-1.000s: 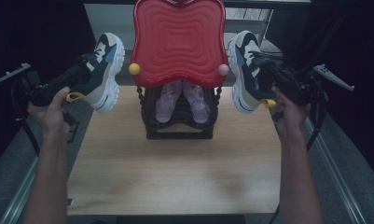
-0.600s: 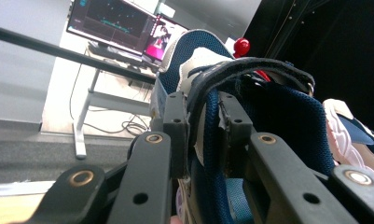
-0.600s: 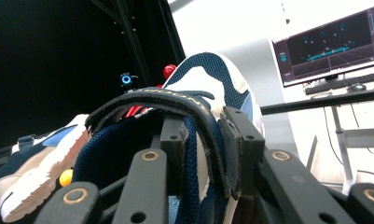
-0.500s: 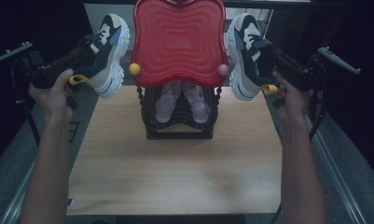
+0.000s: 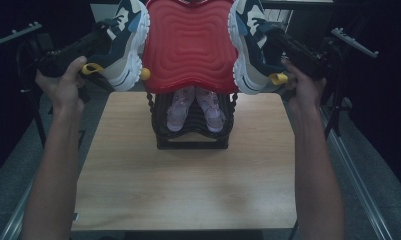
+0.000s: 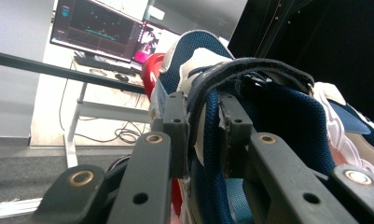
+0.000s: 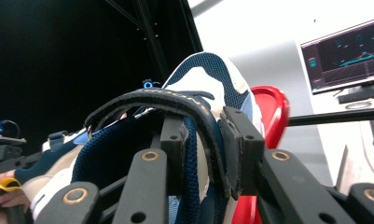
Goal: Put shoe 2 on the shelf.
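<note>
Two navy, white and beige sneakers hang in the air on either side of a red wavy-topped black shoe rack. My left gripper is shut on the left sneaker, whose sole faces the red top. In the left gripper view the pads pinch that sneaker's padded blue collar. My right gripper is shut on the right sneaker. Its pads clamp the collar and black strap. A pair of pink shoes sits on the rack's lower shelf.
The rack stands at the far middle of a wooden table. Dark stands flank the table on both sides. Monitors on a desk lie beyond the rack.
Both hands have risen with their sneakers, from beside the red top's lower edge up to beside its upper part. The grips are unchanged.
</note>
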The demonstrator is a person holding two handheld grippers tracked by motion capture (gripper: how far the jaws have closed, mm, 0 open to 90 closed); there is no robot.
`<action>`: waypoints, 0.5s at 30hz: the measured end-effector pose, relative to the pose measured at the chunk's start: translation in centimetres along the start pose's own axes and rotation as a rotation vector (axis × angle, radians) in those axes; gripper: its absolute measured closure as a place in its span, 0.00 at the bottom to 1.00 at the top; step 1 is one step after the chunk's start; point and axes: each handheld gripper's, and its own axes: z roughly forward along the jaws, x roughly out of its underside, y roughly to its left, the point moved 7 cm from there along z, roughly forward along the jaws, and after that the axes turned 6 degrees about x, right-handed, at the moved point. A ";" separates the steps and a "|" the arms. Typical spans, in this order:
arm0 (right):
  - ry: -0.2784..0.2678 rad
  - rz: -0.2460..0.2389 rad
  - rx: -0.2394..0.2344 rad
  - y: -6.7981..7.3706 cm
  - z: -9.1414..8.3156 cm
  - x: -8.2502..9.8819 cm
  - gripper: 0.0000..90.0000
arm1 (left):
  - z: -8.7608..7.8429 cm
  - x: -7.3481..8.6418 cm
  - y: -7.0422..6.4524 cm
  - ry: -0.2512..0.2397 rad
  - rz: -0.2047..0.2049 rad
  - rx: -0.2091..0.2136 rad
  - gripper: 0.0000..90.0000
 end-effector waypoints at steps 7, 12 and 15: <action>0.017 0.010 -0.011 1.1 2.3 -0.6 0.79 | 1.9 -0.5 -1.0 0.007 0.005 0.013 0.85; 0.031 -0.008 -0.004 1.9 3.7 -0.6 0.79 | 3.2 -0.8 -1.7 0.012 0.014 0.008 0.85; 0.033 -0.007 -0.007 2.2 4.6 -0.5 0.79 | 3.8 -0.8 -2.0 0.011 0.009 0.016 0.85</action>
